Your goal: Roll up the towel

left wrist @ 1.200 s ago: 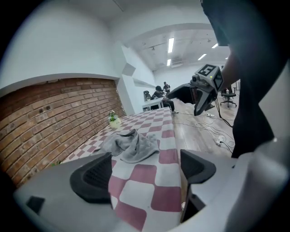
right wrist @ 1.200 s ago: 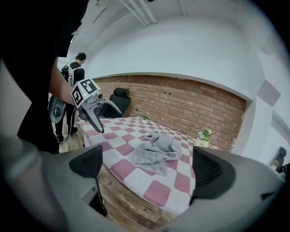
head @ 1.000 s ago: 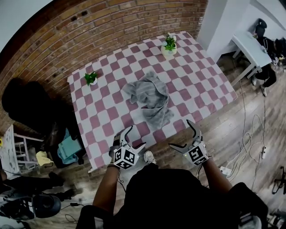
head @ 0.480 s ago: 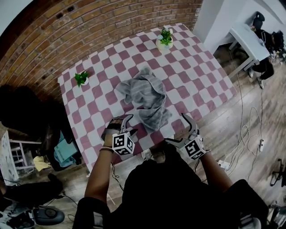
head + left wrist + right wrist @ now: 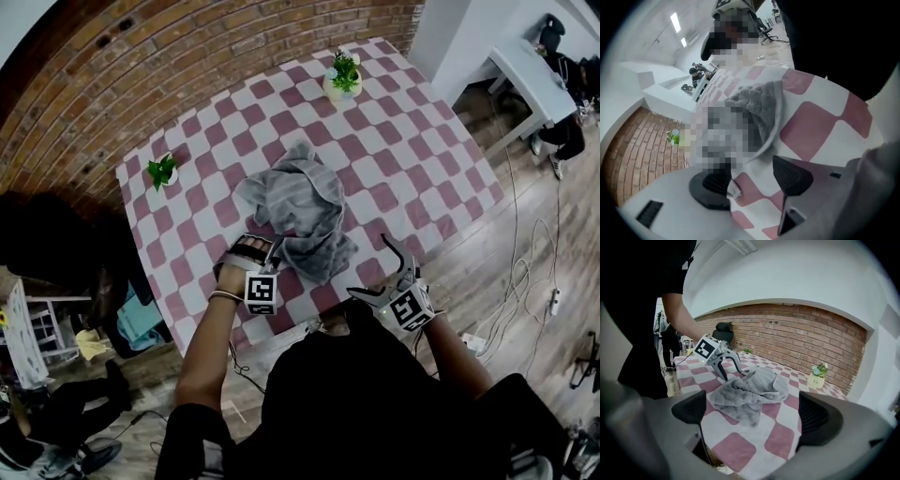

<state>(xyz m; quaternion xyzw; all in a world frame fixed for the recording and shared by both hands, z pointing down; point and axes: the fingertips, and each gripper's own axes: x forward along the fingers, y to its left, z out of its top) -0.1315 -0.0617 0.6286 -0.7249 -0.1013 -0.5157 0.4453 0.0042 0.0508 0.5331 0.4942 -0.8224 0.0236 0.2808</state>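
Softly crumpled grey towel [image 5: 300, 211]; right tongs [image 5: 367, 265] spread, left tongs [image 5: 751, 180] ajar, empty, just narrowing.

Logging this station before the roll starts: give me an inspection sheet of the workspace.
Surface: checked tablecloth lying flat.
Job's things: grey towel crumpled mid-table, unrolled.
Clutter: potted plant at far edge, second plant at left edge.
Grippers: left hand-held gripper beside towel's edge, jaws just been closing, apart, nothing between; right hand-held gripper open, empty, short of towel.
Cables: loose cables on wooden floor at right.
Surroundings: brick wall, white table.
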